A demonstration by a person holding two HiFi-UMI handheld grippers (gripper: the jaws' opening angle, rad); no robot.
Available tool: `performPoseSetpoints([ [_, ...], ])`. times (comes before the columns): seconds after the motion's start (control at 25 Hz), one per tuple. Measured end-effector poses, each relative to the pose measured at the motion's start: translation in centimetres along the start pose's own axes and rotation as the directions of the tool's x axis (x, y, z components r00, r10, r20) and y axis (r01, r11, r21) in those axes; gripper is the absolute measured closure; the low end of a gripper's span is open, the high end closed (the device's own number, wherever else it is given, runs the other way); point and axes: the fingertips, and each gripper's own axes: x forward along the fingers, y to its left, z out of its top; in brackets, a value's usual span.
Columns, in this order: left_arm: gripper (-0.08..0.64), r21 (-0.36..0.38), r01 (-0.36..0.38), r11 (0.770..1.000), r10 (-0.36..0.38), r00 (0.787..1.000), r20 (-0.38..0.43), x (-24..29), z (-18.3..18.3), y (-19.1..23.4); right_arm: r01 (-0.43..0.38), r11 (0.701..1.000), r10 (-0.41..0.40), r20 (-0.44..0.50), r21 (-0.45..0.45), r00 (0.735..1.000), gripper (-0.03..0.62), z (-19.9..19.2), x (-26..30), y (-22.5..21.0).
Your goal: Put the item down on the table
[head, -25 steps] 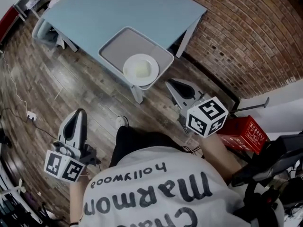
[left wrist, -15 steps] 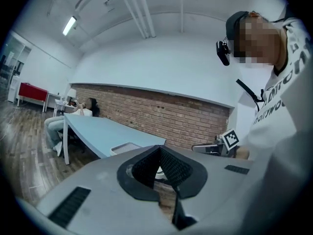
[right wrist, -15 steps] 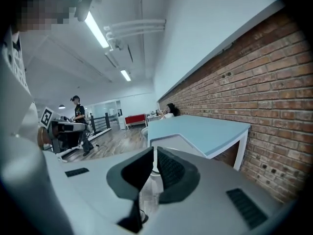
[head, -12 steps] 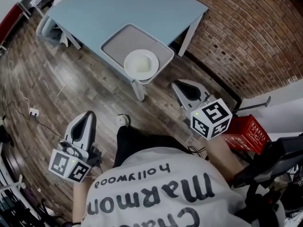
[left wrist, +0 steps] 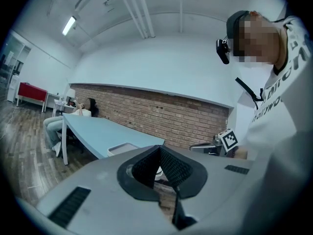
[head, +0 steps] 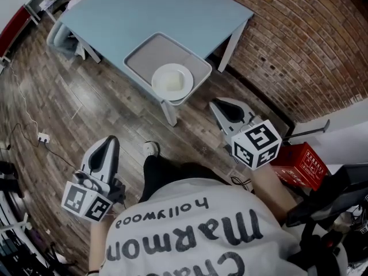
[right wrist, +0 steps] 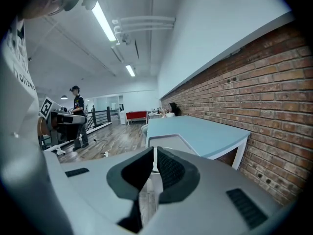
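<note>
On the grey tray [head: 150, 55], at its corner nearest the person, lay a white plate [head: 172, 81]; the tray itself sat at the near corner of the light-blue table [head: 144, 10]. Neither tool touched the plate. The right gripper [head: 222, 103] was held near that corner and pointed toward the table, its jaws parted by only a thin slit with nothing between them. The left gripper [head: 109, 140] was farther off, over the wooden floor [head: 75, 102], its jaws pressed together and empty. A brick wall [head: 299, 39] ran along the table's right side, and a red crate [head: 303, 164] stood on the floor beside the person's right arm.
</note>
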Motion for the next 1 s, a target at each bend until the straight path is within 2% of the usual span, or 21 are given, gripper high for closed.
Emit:
performPoseSetpoints([
  [0.52, 0.554, -0.001, -0.028, 1.0, 0.028, 1.0, 0.011, -0.6, 0.7, 0.9, 0.011, 1.0, -0.011, -0.002, 0.015, 1.0, 0.571, -0.1, 0.3, -0.3],
  [1.0, 0.554, 0.003, -0.028, 1.0, 0.028, 0.999, 0.015, -0.3, 0.8, 1.2, 0.029, 0.999, -0.03, -0.037, -0.033, 0.999, 0.583, -0.4, 0.5, -0.6],
])
